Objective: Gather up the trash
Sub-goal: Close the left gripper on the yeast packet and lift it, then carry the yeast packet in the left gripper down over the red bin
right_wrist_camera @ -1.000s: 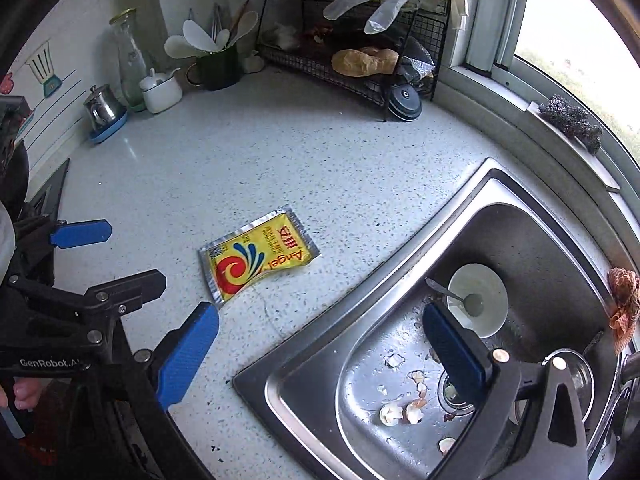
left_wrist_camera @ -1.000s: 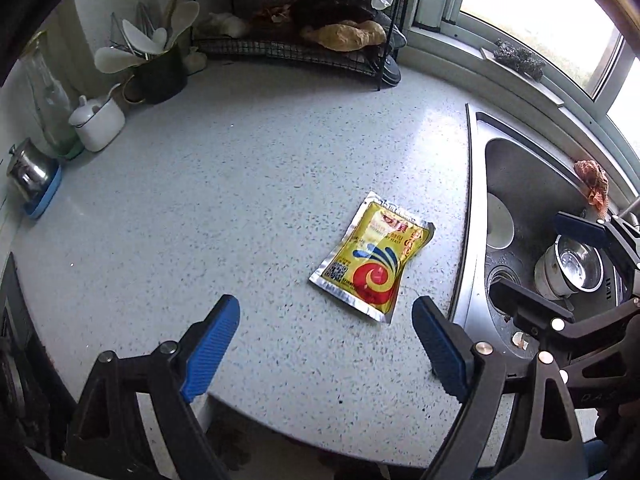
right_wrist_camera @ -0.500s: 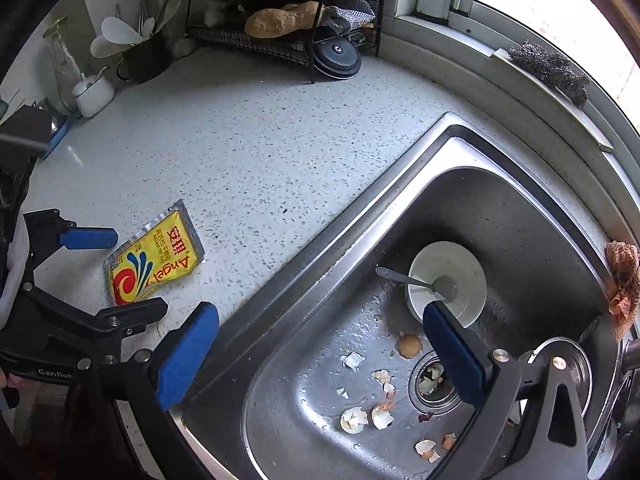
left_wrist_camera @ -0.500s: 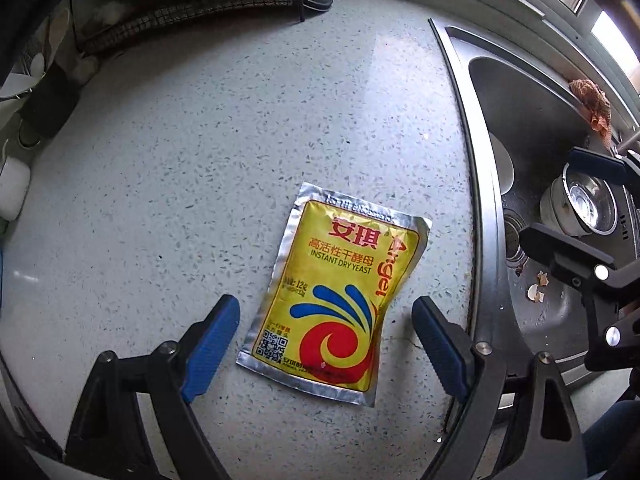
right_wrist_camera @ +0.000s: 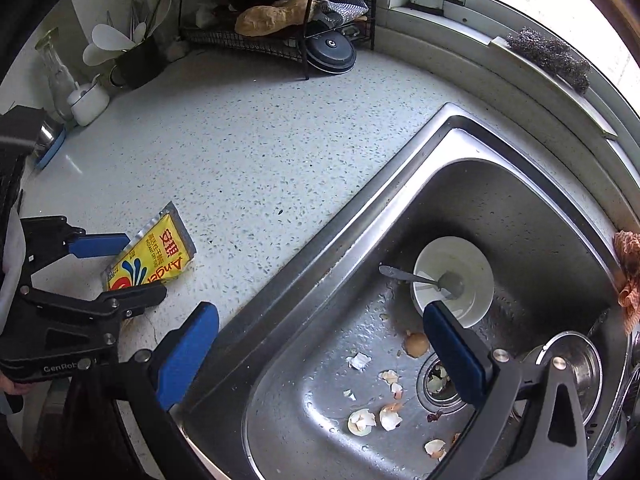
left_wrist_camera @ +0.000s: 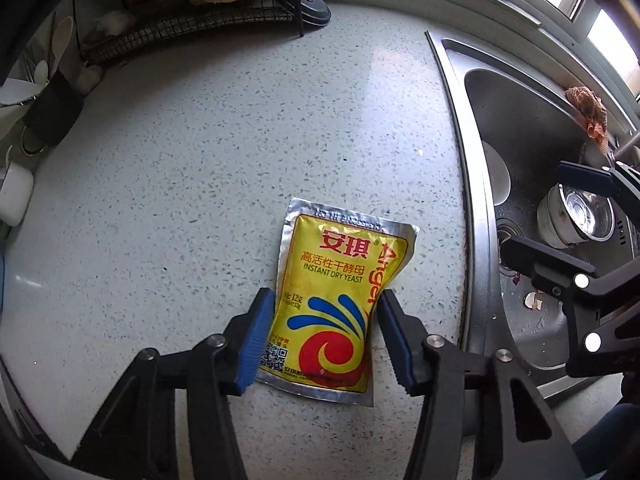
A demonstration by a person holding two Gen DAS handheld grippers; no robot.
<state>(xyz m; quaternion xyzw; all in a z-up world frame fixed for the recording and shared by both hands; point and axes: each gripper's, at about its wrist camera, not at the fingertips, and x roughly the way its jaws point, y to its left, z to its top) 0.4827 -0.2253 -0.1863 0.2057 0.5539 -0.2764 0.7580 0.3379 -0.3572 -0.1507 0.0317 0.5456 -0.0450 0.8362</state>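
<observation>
Left gripper [left_wrist_camera: 326,332] closing around the instant dry yeast packet [left_wrist_camera: 340,300] on the counter.

Its blue pads [left_wrist_camera: 256,340] have just been drawing together and now meet the packet's two long edges, pinching its waist inward while it lies flat on the speckled countertop [left_wrist_camera: 240,160], just beside the steel sink [right_wrist_camera: 520,208]. Right gripper [right_wrist_camera: 320,356] hangs over the sink's near rim with its jaws wide apart and nothing between them; below it lie eggshell pieces [right_wrist_camera: 376,416] near the drain, and a white bowl [right_wrist_camera: 472,280] with a spoon.
</observation>
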